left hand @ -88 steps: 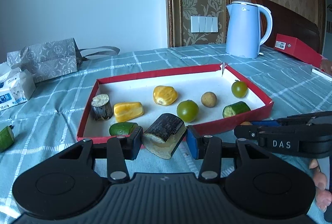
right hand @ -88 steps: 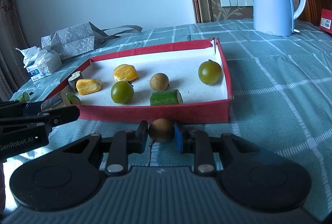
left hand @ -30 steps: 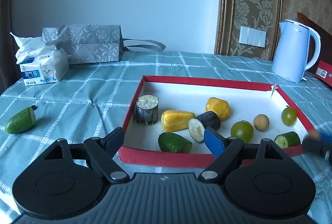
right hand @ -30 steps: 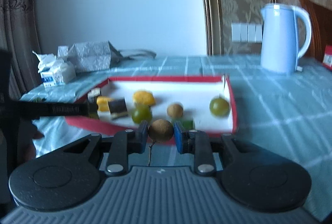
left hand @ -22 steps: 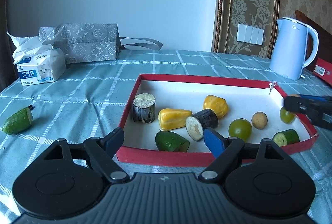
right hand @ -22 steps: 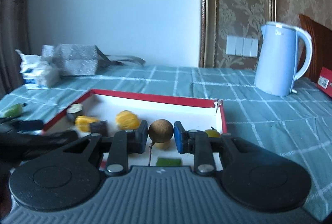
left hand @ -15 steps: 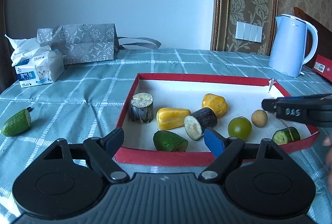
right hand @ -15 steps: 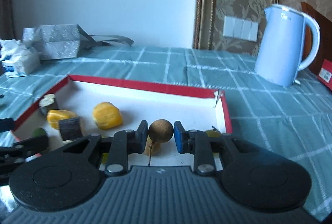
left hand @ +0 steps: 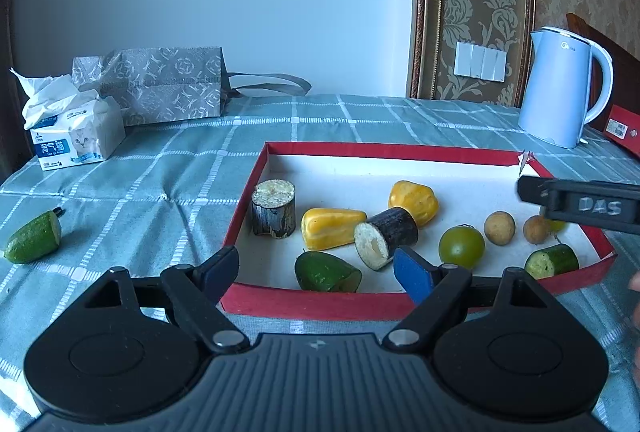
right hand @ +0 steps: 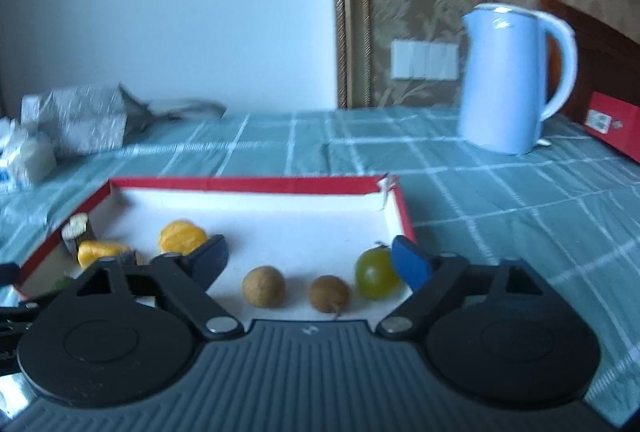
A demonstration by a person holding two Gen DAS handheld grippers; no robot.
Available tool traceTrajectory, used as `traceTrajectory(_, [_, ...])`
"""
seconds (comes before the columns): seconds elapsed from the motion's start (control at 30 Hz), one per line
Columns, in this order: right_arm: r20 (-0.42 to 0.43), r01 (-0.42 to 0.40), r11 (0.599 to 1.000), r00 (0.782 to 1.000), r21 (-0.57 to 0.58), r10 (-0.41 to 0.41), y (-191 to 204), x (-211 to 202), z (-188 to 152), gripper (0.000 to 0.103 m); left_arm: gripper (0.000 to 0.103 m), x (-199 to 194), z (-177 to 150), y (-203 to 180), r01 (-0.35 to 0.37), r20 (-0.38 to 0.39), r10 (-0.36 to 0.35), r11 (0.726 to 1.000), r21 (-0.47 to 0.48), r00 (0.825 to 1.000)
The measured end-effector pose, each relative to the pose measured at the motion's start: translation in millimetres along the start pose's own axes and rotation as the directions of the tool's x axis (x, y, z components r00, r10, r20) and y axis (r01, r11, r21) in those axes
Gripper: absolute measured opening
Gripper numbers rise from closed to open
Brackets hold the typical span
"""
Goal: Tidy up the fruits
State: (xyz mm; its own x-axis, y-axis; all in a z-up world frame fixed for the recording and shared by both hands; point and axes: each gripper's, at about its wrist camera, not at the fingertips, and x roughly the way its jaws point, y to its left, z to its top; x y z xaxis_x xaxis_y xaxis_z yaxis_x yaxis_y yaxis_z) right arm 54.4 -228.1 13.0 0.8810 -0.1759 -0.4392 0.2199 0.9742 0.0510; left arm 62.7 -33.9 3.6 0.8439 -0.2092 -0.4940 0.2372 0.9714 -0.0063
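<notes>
Checked teal tablecloth (left hand: 160, 187) bears a red-rimmed tray (left hand: 384, 151); beyond, seemingly a kettle (right hand: 504, 79).

The right tool (left hand: 576, 205) hides most of a green fruit (left hand: 556, 224) behind it.

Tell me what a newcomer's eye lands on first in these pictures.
The red-rimmed tray at the centre of the checked tablecloth, dotted with yellow, green and brown fruit pieces. Next, the pale blue kettle standing behind the tray's right corner. Then a lone green cucumber piece lying outside the tray, far left on the cloth.
</notes>
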Motion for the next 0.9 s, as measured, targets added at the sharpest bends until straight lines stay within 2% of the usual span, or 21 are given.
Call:
traceTrajectory(0.1, [0.043, 0.002, 1.000, 0.999, 0.029, -0.004, -2, -15, -4, 0.097, 0.085, -2, -1, -1, -0.009, 0.003, 0.009, 1.000, 0.010, 1.000])
traceTrajectory(0.3, [0.082, -0.043, 0.996, 0.996, 0.074, 0.036, -2, -48, -21, 0.100, 0.086, -11, -6, 0, -0.003, -0.010, 0.003, 1.000, 0.001, 1.000])
traceTrajectory(0.4, [0.091, -0.092, 0.992, 0.992, 0.087, 0.084, 0, -70, -31, 0.103, 0.086, -23, -12, 7, 0.017, -0.030, -0.018, 0.999, -0.035, 0.999])
traceTrajectory(0.5, [0.089, -0.133, 0.989, 0.988, 0.064, 0.127, 9, -91, -44, 0.103, 0.086, -36, -19, 12, 0.000, -0.029, -0.002, 0.998, -0.061, 1.000])
traceTrajectory(0.63, [0.058, -0.108, 0.994, 0.992, -0.032, 0.110, 27, -104, -52, 0.103, 0.086, -53, -28, 18, -0.029, -0.025, 0.027, 0.995, -0.093, 0.999])
traceTrajectory(0.83, [0.028, -0.077, 0.997, 0.997, -0.014, 0.077, 32, -109, -54, 0.103, 0.086, -73, -29, 22, -0.067, -0.014, 0.065, 0.990, -0.122, 0.998])
traceTrajectory(0.9, [0.015, -0.039, 0.999, 0.999, -0.018, 0.039, 35, -107, -54, 0.103, 0.086, -81, -26, 19, -0.091, 0.003, 0.092, 0.988, -0.121, 0.996])
